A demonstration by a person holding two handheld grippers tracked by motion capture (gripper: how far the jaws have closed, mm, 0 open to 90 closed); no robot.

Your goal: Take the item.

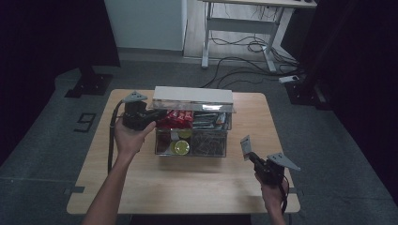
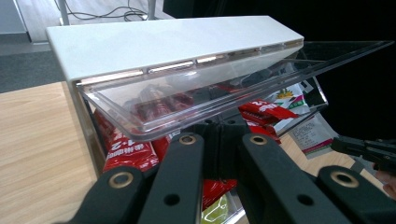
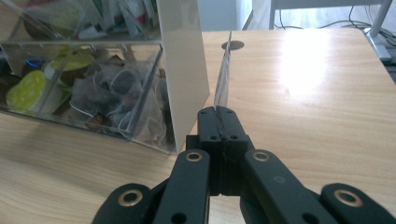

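A clear plastic organiser box (image 1: 191, 151) with a white top (image 1: 192, 95) stands mid-table. My left gripper (image 1: 152, 115) is at its left end, shut on the rim of the clear hinged lid (image 2: 154, 116), which it holds tilted up. Red snack packets (image 2: 122, 150) lie in the upper tray beneath. My right gripper (image 1: 251, 156) hovers right of the box near the front edge, shut on a thin white sachet (image 1: 245, 147) that stands upright. In the right gripper view the sachet (image 3: 224, 79) shows edge-on beside the box's white side wall (image 3: 184, 70).
The lower compartments hold yellow-green round pods (image 3: 25, 86) and mesh tea bags (image 3: 112, 95). Bare wooden tabletop (image 1: 187, 183) lies in front and to the right (image 3: 317, 93). A desk frame and cables (image 1: 244, 47) stand on the floor beyond the table.
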